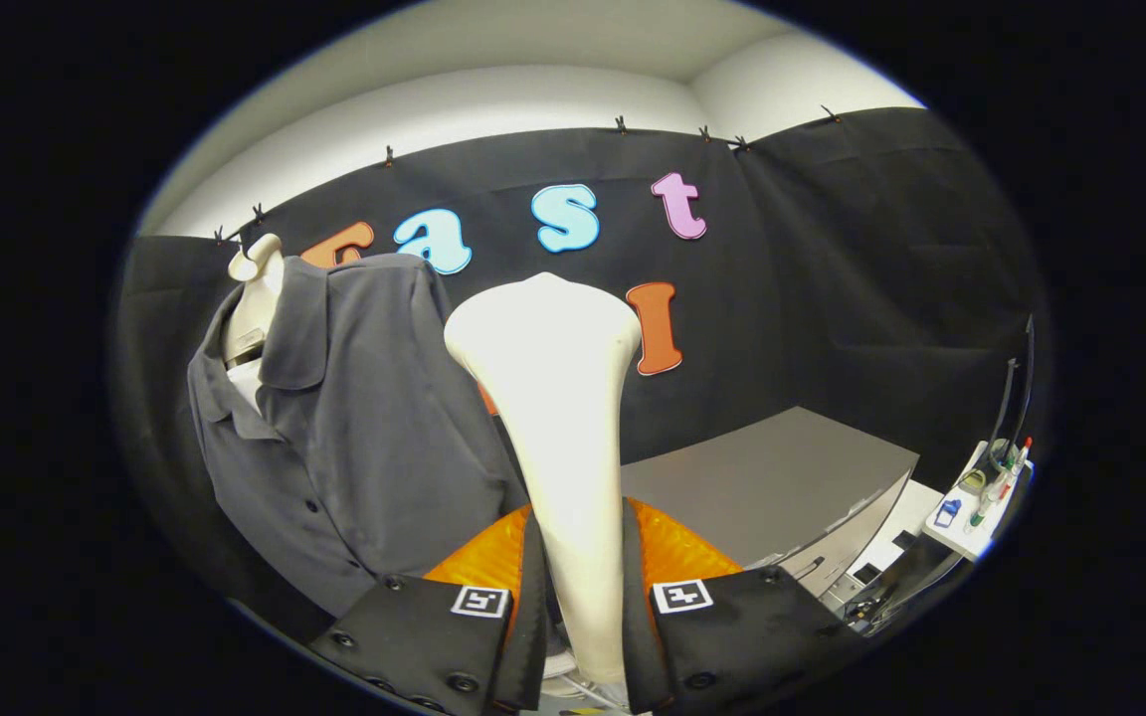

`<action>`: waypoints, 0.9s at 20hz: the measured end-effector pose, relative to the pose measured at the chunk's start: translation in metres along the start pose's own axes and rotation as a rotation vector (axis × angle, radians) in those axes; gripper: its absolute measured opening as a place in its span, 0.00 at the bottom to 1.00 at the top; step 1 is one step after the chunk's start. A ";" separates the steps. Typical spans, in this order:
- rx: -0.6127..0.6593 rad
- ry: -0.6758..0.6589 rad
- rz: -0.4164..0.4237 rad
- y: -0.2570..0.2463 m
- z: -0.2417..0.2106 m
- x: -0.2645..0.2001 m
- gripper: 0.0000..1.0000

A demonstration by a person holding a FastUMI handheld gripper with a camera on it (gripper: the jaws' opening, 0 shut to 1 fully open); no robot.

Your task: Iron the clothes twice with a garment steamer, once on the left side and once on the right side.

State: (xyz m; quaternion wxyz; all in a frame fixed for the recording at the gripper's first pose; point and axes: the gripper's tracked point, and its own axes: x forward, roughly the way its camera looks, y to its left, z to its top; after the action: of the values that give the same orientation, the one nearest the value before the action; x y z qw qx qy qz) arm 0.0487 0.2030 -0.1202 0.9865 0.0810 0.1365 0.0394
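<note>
No brand name or legible writing is to be found on any object. The only markings are two square black-and-white coded tags, one on the top of each finger housing.

The gripper (pixel 583 597) has its two fingers closed against the narrow neck of the garment steamer (pixel 553 398), one finger on either side, both in contact. The steamer is cream-coloured, smooth and matt, plastic by appearance. It rises from between the fingers as a slim stem and flares to a broad, rounded head with a small raised peak in the middle.

The shirt (pixel 354 428) hangs beside the steamer head, beyond the fingers, on a pale mannequin form (pixel 255 298). It is dark grey woven fabric, with a turned-down collar and a row of small dark buttons down the front; soft folds run through the cloth. Whether steamer and shirt touch cannot be determined.

On the steamer's other side stands a grey, flat-topped box-shaped unit (pixel 782 477), matt finish. Further off is a white tray (pixel 981 497) with small bottles, too small to identify.
</note>
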 end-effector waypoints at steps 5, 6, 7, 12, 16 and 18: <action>0.000 -0.032 -0.039 0.037 -0.003 -0.044 0.39; 0.000 -0.035 -0.047 0.045 -0.006 -0.049 0.39; 0.002 -0.034 -0.051 0.054 -0.008 -0.055 0.39; -0.011 0.001 -0.061 0.106 -0.034 -0.069 0.39; -0.031 0.021 -0.053 0.142 -0.049 -0.066 0.39; -0.044 0.051 -0.030 0.155 -0.055 -0.053 0.39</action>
State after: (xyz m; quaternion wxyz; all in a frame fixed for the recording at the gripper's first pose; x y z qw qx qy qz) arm -0.0260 0.3583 -0.1322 0.9848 0.0564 0.1618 0.0295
